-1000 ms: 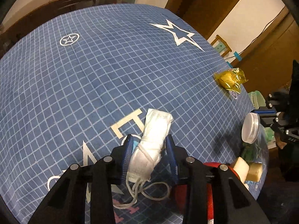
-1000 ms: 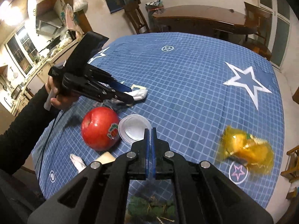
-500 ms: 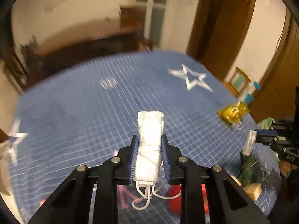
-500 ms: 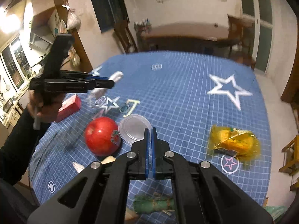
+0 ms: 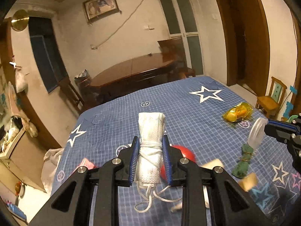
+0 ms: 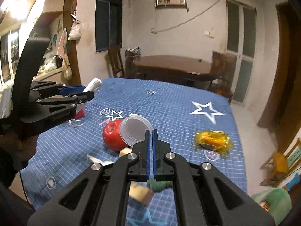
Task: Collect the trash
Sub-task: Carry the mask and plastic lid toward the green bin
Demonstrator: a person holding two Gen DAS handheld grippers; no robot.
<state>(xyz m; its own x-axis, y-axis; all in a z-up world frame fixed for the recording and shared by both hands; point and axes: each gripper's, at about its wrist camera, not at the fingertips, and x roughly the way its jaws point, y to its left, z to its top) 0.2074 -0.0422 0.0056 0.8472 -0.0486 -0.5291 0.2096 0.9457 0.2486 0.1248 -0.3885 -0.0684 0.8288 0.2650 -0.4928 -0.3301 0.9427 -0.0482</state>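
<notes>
Left claw [image 5: 150, 158] lifted clear above the bench, its blue-padded fingers pressed onto a rolled white face mask bound with its own cord [image 5: 150, 146]; the roll stands upright between the pads, top end poking well past the fingertips, loose ear loops dangling below. Right claw [image 6: 150, 146] pressed together on the rim of a clear round plastic lid [image 6: 134, 131], which tilts up and left off the fingertips, in the air over the cloth. Bench under a blue grid-patterned tablecloth with white stars [image 6: 169, 109]. On it: a red apple [image 6: 112, 136] just behind the held lid in the right view; a crumpled yellow transparent wrapper [image 6: 212, 138] near the right-hand edge, apart from everything else; a green bundle tied with thread [image 5: 243, 162] and pale tan cake-like chunks [image 5: 248, 181] clustered at the near edge below the right claw; a pink-red packet [image 5: 86, 163] close to the left edge. The far half of the cloth, around the big white-outlined star [image 5: 206, 94], carries nothing, so that side is wide open. Left edge drops to floor with a white bag [image 5: 52, 156] beside it. Beyond the far edge, a dark wooden oval table [image 5: 131, 71] and chairs; a small yellow wooden chair [image 5: 270, 98] stands off the right edge.
</notes>
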